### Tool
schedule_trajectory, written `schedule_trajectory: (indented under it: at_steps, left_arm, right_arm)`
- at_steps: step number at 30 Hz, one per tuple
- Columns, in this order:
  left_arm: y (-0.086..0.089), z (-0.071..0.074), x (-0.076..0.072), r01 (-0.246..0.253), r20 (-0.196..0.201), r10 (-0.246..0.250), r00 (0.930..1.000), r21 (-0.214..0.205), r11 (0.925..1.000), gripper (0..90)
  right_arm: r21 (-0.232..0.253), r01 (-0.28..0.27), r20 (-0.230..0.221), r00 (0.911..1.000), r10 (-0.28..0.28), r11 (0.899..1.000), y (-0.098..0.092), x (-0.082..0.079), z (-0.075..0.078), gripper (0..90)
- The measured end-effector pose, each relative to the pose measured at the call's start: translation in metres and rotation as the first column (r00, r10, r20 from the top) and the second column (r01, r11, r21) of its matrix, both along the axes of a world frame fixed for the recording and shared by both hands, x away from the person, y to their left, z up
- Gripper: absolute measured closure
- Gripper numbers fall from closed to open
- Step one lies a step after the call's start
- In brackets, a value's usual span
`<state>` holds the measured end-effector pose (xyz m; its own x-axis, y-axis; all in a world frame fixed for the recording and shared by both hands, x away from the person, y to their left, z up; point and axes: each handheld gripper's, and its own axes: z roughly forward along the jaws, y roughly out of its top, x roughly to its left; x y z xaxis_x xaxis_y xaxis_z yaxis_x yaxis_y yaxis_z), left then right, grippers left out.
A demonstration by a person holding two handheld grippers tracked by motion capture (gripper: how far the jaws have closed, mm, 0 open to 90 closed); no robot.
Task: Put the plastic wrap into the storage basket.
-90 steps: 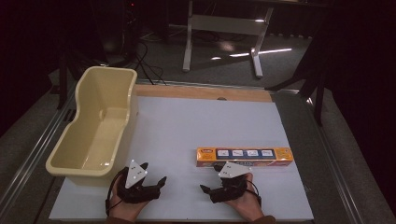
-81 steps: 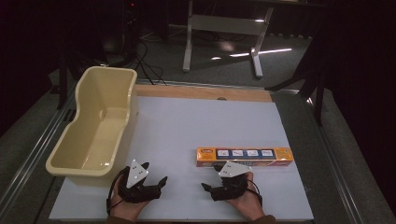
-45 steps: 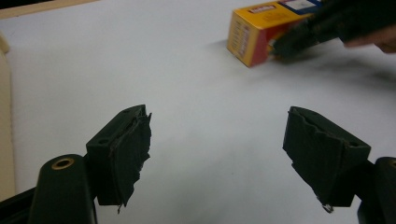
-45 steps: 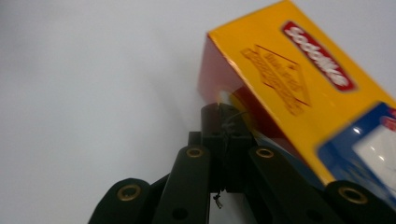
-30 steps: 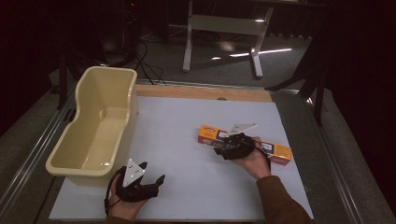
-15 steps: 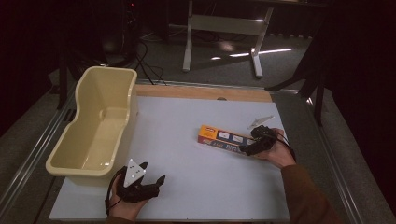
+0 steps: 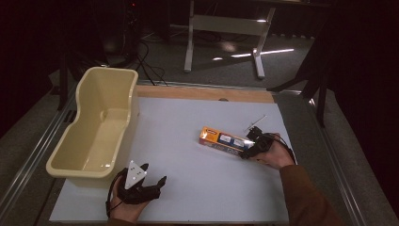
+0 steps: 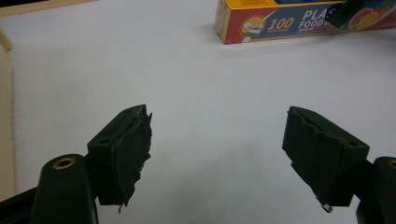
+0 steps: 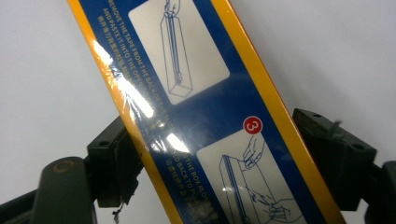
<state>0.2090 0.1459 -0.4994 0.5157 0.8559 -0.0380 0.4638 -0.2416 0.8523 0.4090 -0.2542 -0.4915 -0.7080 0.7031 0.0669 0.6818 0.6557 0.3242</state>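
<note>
The right gripper (image 9: 219,158), jaws just opened and now closing astride the long orange-and-blue cardboard wrap box (image 9: 201,112), is best squared across its width before being clamped, while the left gripper (image 8: 217,154) is held apart and empty.

- The box (image 8: 299,21) at the table's right edge reads "100" and, cut off, "PLAS…" over "FOOD…" on its red and blue side.
- Its blue top face (image 9: 205,116) carries a red circle with "3" beside drawings of hands.
- Small print along that face begins "REMOVE THE TAPE FROM THE BACK…"; the rest is too small to read.
</note>
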Motion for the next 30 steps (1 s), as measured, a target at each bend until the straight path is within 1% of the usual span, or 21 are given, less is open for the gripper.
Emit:
schedule_trajectory:
  at_steps: [1, 4, 6, 8, 9, 12, 13, 14, 15, 16, 17, 18, 19, 20, 21, 22, 24, 26, 27, 29, 30]
  left_arm:
    - [0.000, 0.000, 0.000, 0.001, 0.002, -0.001, 1.0000, 0.002, 1.0000, 23.1]
    - [-0.001, -0.001, 0.000, 0.002, -0.002, -0.002, 1.0000, 0.003, 1.0000, 23.1]
    - [-0.001, -0.001, 0.000, 0.002, -0.004, -0.002, 1.0000, 0.002, 1.0000, 23.1]
    - [-0.001, -0.001, 0.001, 0.004, -0.004, -0.004, 1.0000, 0.002, 1.0000, 23.1]
    - [-0.001, -0.001, 0.001, 0.004, -0.003, -0.004, 1.0000, 0.002, 1.0000, 23.1]
    - [-0.001, 0.000, 0.000, 0.003, -0.001, -0.003, 1.0000, 0.000, 1.0000, 23.1]
    - [-0.001, 0.000, 0.000, 0.004, 0.000, -0.004, 1.0000, -0.002, 1.0000, 23.1]
    - [-0.001, 0.000, 0.000, 0.004, 0.000, -0.004, 1.0000, -0.002, 1.0000, 23.1]
    - [0.000, 0.000, 0.000, 0.004, 0.000, -0.004, 1.0000, -0.002, 1.0000, 23.1]
    - [0.000, 0.000, 0.000, 0.004, 0.001, -0.004, 1.0000, -0.006, 1.0000, 23.1]
    - [0.000, 0.000, 0.000, 0.003, 0.001, -0.003, 1.0000, -0.006, 1.0000, 23.1]
    - [0.000, 0.000, 0.000, 0.003, 0.001, -0.003, 1.0000, -0.006, 1.0000, 23.1]
    - [0.000, 0.000, 0.000, 0.002, 0.000, -0.002, 1.0000, -0.007, 1.0000, 23.1]
    - [0.000, 0.000, 0.000, 0.002, 0.000, -0.002, 1.0000, -0.007, 1.0000, 23.0]
    - [0.000, 0.000, 0.000, 0.000, 0.000, 0.000, 1.0000, -0.008, 1.0000, 23.0]
    - [0.000, 0.000, 0.000, 0.000, 0.000, 0.000, 1.0000, -0.008, 1.0000, 22.9]
    - [0.000, 0.000, 0.000, 0.002, -0.001, -0.002, 1.0000, -0.009, 1.0000, 22.9]
    - [0.000, 0.000, 0.000, 0.004, -0.001, -0.004, 1.0000, -0.007, 1.0000, 22.9]
    - [0.000, 0.000, 0.000, 0.005, -0.002, -0.005, 1.0000, -0.003, 1.0000, 22.9]
    - [-0.001, 0.000, 0.000, 0.007, -0.002, -0.007, 1.0000, 0.001, 1.0000, 22.9]
    - [-0.001, 0.000, 0.000, 0.007, -0.002, -0.007, 1.0000, 0.002, 1.0000, 22.9]
  right_arm:
    - [0.017, 0.026, -0.042, 0.9988, -0.025, 1.000, 0.001, -0.002, 0.000, 23.2]
    - [0.024, 0.023, -0.077, 0.9968, -0.021, 0.999, 0.004, -0.013, 0.001, 27.2]
    - [0.014, -0.024, -0.091, 0.9956, 0.025, 1.000, 0.011, -0.022, 0.003, 30.1]
    - [-0.023, -0.095, -0.082, 0.9923, 0.093, 0.995, 0.021, -0.030, 0.005, 31.0]
    - [-0.038, -0.128, -0.065, 0.9900, 0.125, 0.991, 0.026, -0.032, 0.006, 28.6]
    - [-0.060, -0.190, -0.025, 0.9817, 0.189, 0.980, 0.036, -0.031, 0.012, 26.2]
    - [-0.074, -0.222, -0.013, 0.9751, 0.222, 0.972, 0.039, -0.030, 0.012, 26.1]
    - [-0.095, -0.240, -0.014, 0.9707, 0.240, 0.966, 0.042, -0.028, 0.013, 26.1]
    - [-0.095, -0.240, -0.014, 0.9707, 0.240, 0.966, 0.042, -0.028, 0.013, 26.1]
    - [-0.160, -0.275, -0.029, 0.9614, 0.274, 0.948, 0.047, -0.024, 0.010, 26.4]
    - [-0.179, -0.285, -0.050, 0.9584, 0.281, 0.942, 0.049, -0.022, 0.009, 27.0]
    - [-0.179, -0.285, -0.050, 0.9584, 0.281, 0.942, 0.049, -0.022, 0.009, 27.0]
    - [-0.180, -0.307, -0.080, 0.9515, 0.297, 0.935, 0.050, -0.018, 0.004, 27.1]
    - [-0.184, -0.321, -0.096, 0.9465, 0.308, 0.929, 0.051, -0.016, 0.002, 27.7]
    - [-0.186, -0.324, -0.112, 0.9448, 0.308, 0.928, 0.053, -0.015, 0.000, 28.3]
    - [-0.186, -0.324, -0.112, 0.9448, 0.308, 0.928, 0.053, -0.015, 0.000, 28.3]
    - [-0.187, -0.330, -0.140, 0.9411, 0.308, 0.925, 0.056, -0.013, -0.002, 33.9]
    - [-0.199, -0.341, -0.156, 0.9365, 0.314, 0.919, 0.058, -0.011, -0.002, 34.6]
    - [-0.203, -0.339, -0.163, 0.9367, 0.310, 0.918, 0.059, -0.011, -0.002, 35.0]
    - [-0.225, -0.342, -0.174, 0.9354, 0.308, 0.913, 0.061, -0.010, -0.001, 37.1]
    - [-0.236, -0.332, -0.178, 0.9385, 0.296, 0.913, 0.062, -0.010, 0.000, 38.3]
